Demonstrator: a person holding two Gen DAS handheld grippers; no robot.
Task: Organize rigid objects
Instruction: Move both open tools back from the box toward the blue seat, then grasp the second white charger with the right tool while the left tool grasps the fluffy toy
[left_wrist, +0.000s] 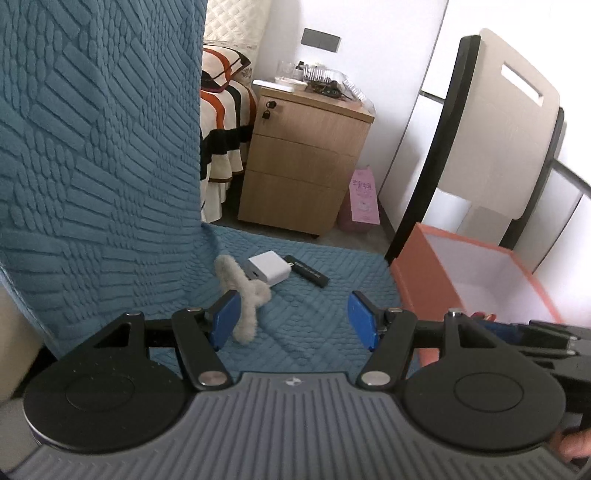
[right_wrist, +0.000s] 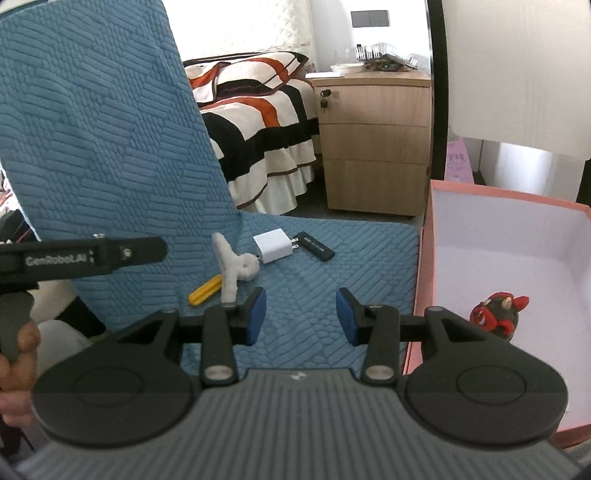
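Note:
On the blue quilted seat (left_wrist: 317, 306) lie a fuzzy white hair claw (left_wrist: 242, 295), a white charger plug (left_wrist: 269, 272) and a black stick (left_wrist: 306, 274). My left gripper (left_wrist: 293, 319) is open and empty, its left pad beside the claw. The right wrist view shows the same claw (right_wrist: 232, 267), charger (right_wrist: 274, 245), black stick (right_wrist: 316, 246) and a yellow clip (right_wrist: 205, 290). My right gripper (right_wrist: 301, 315) is open and empty above the seat. An orange box (right_wrist: 421, 266) at the right holds a red and black toy figure (right_wrist: 498, 314).
The chair's blue back (left_wrist: 96, 147) rises at the left. A wooden drawer cabinet (left_wrist: 306, 155) and a striped bed (right_wrist: 258, 122) stand behind. A black-framed panel (left_wrist: 436, 147) leans behind the box. The left gripper's body (right_wrist: 81, 254) shows at the left.

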